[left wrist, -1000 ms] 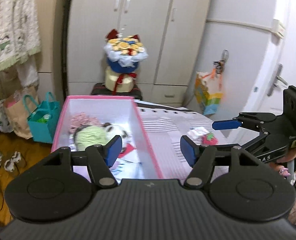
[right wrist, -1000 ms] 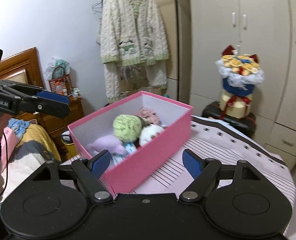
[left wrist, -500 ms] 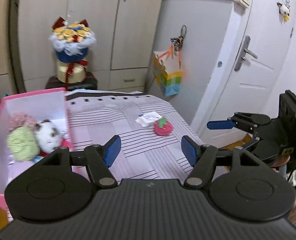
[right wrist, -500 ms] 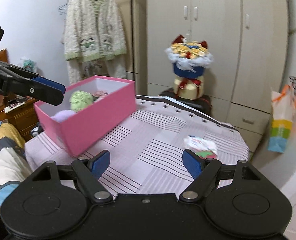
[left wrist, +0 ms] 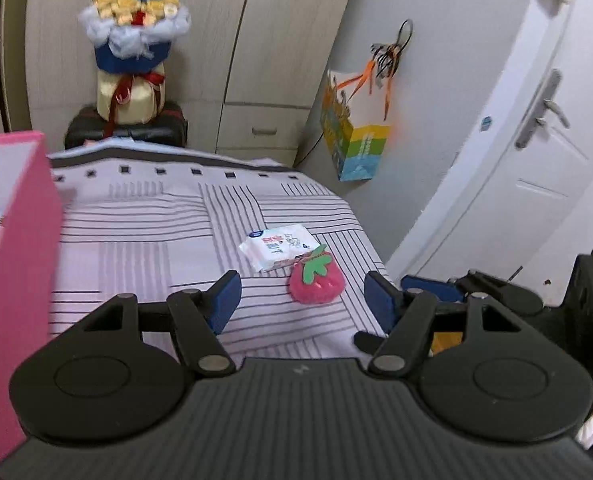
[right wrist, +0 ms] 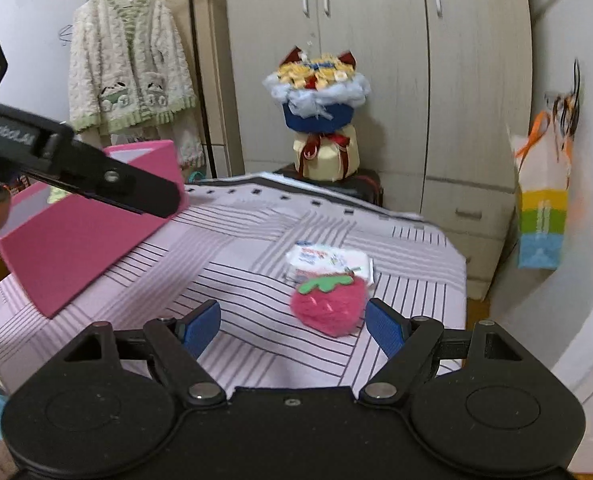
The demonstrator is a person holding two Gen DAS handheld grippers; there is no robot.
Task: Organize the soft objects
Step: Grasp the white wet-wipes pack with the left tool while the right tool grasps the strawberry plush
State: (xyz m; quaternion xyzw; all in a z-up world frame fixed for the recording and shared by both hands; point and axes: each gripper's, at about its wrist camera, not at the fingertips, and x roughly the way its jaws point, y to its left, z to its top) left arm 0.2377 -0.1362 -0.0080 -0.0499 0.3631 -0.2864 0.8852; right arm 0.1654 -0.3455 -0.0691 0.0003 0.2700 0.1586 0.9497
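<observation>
Now both views have swung off the pink box (right wrist: pixel 92 240) at left onto the plush strawberry (right wrist: pixel 330 306) near the bed's right edge; right gripper (right wrist: pixel 292 326) and left gripper (left wrist: pixel 302 300) gape empty, so it looks next to collect

The left gripper (left wrist: pixel 298 300) occupies the lower frame, jaws apart with nothing between the pads. Beyond it at 12 o'clock, a pink strawberry plush (left wrist: pixel 316 282) lies on the striped bedspread (left wrist: pixel 156 240), touching a white tissue pack (left wrist: pixel 276 247) at its 11 o'clock. A pink box (left wrist: pixel 16 280) stands at 9 o'clock. The right gripper (left wrist: pixel 436 282) enters at 3 o'clock.
</observation>
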